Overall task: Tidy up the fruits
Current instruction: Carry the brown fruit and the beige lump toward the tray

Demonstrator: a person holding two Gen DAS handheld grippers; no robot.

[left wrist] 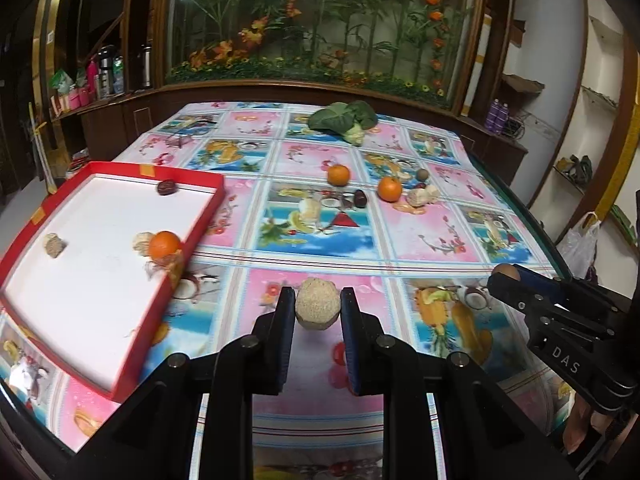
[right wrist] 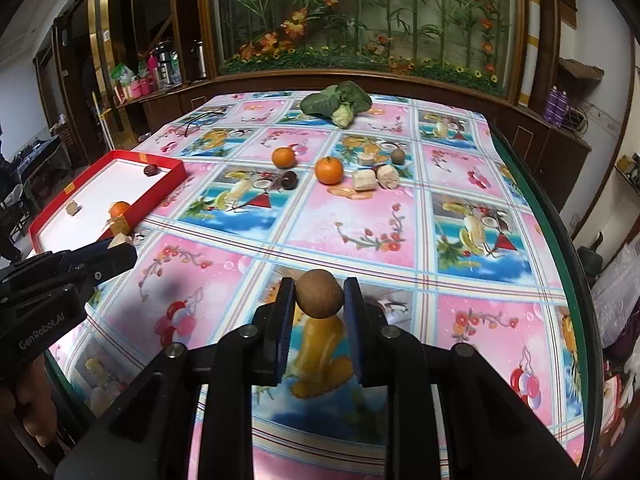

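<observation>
My left gripper is shut on a pale beige rough fruit, held above the table to the right of the red tray. My right gripper is shut on a round brown fruit over the near middle of the table. The tray holds an orange, a pale fruit beside it, a beige piece and a dark red fruit. On the table lie two oranges, a dark fruit, pale pieces and a brown fruit.
A leafy green vegetable lies at the table's far edge. The flowered tablecloth covers a glass-edged table. A wooden cabinet with artificial flowers stands behind. The right gripper shows at the right of the left wrist view.
</observation>
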